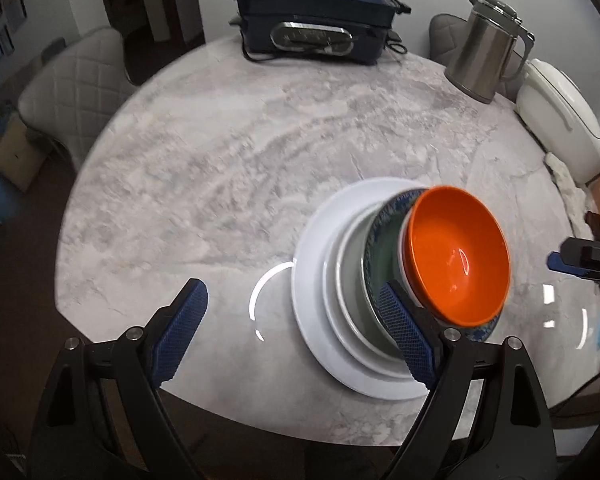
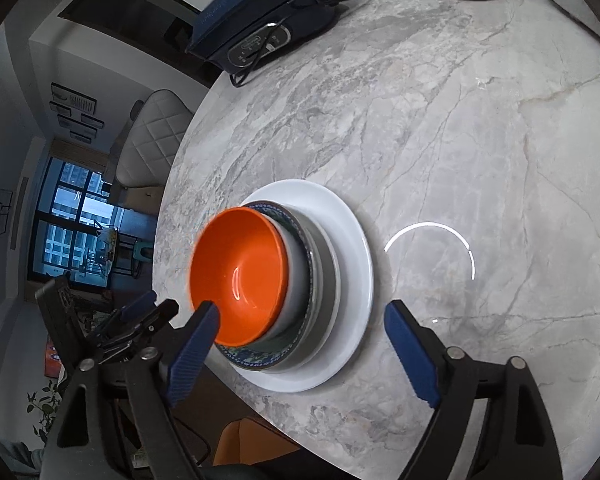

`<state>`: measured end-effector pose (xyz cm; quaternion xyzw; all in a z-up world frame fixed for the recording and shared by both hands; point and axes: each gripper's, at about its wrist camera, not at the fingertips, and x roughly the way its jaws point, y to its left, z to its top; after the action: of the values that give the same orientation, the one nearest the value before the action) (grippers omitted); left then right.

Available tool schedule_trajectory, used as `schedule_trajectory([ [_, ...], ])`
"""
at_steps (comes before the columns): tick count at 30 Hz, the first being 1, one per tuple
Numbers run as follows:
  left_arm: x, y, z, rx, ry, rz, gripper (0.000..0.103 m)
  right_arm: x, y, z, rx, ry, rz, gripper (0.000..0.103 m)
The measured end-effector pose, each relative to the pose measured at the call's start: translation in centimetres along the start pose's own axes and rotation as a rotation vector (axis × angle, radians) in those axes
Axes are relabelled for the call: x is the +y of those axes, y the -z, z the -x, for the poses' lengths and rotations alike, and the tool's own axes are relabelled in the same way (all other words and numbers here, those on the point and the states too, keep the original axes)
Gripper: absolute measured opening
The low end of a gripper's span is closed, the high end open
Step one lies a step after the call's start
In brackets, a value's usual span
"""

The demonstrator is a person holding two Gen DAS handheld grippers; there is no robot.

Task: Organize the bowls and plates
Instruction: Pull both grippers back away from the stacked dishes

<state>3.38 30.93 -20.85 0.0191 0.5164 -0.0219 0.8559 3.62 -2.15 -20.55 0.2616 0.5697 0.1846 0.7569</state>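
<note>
An orange bowl (image 1: 456, 256) tops a stack: a white bowl, a blue-patterned bowl (image 1: 384, 236), a grey-white plate and a large white plate (image 1: 312, 280) on the marble table (image 1: 204, 184). My left gripper (image 1: 292, 332) is open and empty, its right finger just in front of the stack. In the right wrist view the same stack shows, orange bowl (image 2: 240, 272) on the white plate (image 2: 352, 252). My right gripper (image 2: 300, 344) is open and empty, jaws on either side of the stack's near edge. The left gripper shows at the lower left (image 2: 140, 316).
A dark blue electric grill (image 1: 316, 16) with its cord stands at the table's far edge. A steel kettle (image 1: 488, 48) and a white appliance (image 1: 560, 116) stand at the far right. Padded chairs (image 1: 72, 92) stand around the table.
</note>
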Motion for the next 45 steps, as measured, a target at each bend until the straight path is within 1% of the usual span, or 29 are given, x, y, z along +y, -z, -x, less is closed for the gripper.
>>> schedule_trajectory([
  [1,-0.3,-0.4,1.2,-0.031,-0.040,-0.006,0.088,0.5,0.1,0.6,-0.013,0.007,0.016,0.103],
  [2,-0.6,-0.7,2.5,-0.069,-0.103,-0.005,0.088,1.1,0.2,1.2,-0.029,0.016,0.033,0.103],
  [4,-1.5,-0.9,5.1,-0.131,-0.281,0.011,0.088,2.2,0.3,2.2,-0.046,0.021,0.072,0.103],
  [5,-2.0,-0.9,6.1,-0.137,-0.343,0.031,0.088,2.6,0.5,2.7,-0.050,0.025,0.088,0.103],
  [6,-2.1,-0.9,6.7,-0.129,-0.324,0.059,0.088,3.0,0.6,3.2,-0.056,0.031,0.103,0.103],
  [7,-2.0,-1.1,7.0,-0.100,-0.229,0.090,0.088,3.4,0.7,3.6,-0.060,0.028,0.117,0.103],
  [8,-1.9,-1.3,7.0,-0.045,-0.130,0.126,0.088,3.7,0.8,4.0,-0.061,0.022,0.126,0.103],
  [9,-2.0,-1.3,6.9,0.000,-0.069,0.158,0.088,4.0,0.8,4.4,-0.063,0.020,0.136,0.103],
  [10,-2.3,-1.3,6.9,0.020,-0.043,0.174,0.088,4.2,0.9,4.8,-0.067,0.019,0.150,0.103],
  [11,-2.9,-1.1,7.3,0.017,-0.053,0.173,0.088,4.5,1.0,5.1,-0.073,0.022,0.166,0.103],
  [12,-3.6,-0.9,7.7,0.015,-0.078,0.163,0.088,4.8,1.0,5.4,-0.077,0.013,0.183,0.103],
  [13,-4.3,-0.7,7.9,0.025,-0.083,0.148,0.088,5.0,1.1,5.7,-0.079,0.003,0.197,0.103],
  [14,-5.2,-0.3,8.2,0.037,-0.072,0.136,0.088,5.1,1.3,6.0,-0.081,0.003,0.207,0.103],
  [15,-5.9,0.1,8.4,0.048,-0.080,0.130,0.088,5.1,1.4,6.4,-0.085,0.006,0.213,0.103],
  [17,-7.0,1.2,9.0,0.063,-0.126,0.137,0.088,5.1,1.8,7.2,-0.094,-0.014,0.224,0.103],
  [19,-7.9,2.4,10.0,0.051,-0.165,0.140,0.088,5.0,2.3,7.9,-0.099,-0.031,0.232,0.103],
  [21,-8.9,3.6,10.6,0.056,-0.185,0.133,0.088,4.7,2.8,8.5,-0.109,-0.043,0.233,0.103],
  [24,-9.8,4.5,10.8,0.087,-0.137,0.136,0.088,4.3,3.4,9.1,-0.119,-0.057,0.216,0.103],
  [26,-9.9,4.8,10.6,0.121,-0.076,0.157,0.088,4.4,3.6,9.7,-0.132,-0.055,0.214,0.103],
  [28,-9.9,4.8,10.8,0.126,-0.057,0.176,0.088,4.8,3.8,10.3,-0.148,-0.050,0.227,0.103],
  [31,-9.4,3.9,10.9,0.115,-0.069,0.148,0.088,5.8,4.0,10.6,-0.175,-0.006,0.266,0.103],
  [32,-9.1,3.6,11.0,0.112,-0.081,0.143,0.088,6.2,4.0,10.6,-0.178,0.002,0.269,0.103],
  [35,-8.3,2.9,11.0,0.120,-0.072,0.123,0.088,7.5,4.0,10.6,-0.188,0.024,0.254,0.103],
  [39,-6.7,2.2,11.4,0.091,-0.086,0.118,0.088,9.7,4.3,10.4,-0.188,0.104,0.246,0.103],
  [41,-6.1,1.9,11.7,0.079,-0.082,0.121,0.088,10.5,4.3,10.3,-0.178,0.147,0.220,0.103],
  [42,-5.7,1.6,11.9,0.076,-0.080,0.125,0.088,10.8,4.4,10.4,-0.177,0.156,0.209,0.103],
  [43,-5.4,1.5,12.0,0.070,-0.079,0.129,0.088,11.1,4.4,10.4,-0.183,0.164,0.208,0.103],
  [45,-4.9,1.0,12.2,0.065,-0.072,0.128,0.088,11.7,4.6,10.6,-0.188,0.207,0.213,0.103],
])
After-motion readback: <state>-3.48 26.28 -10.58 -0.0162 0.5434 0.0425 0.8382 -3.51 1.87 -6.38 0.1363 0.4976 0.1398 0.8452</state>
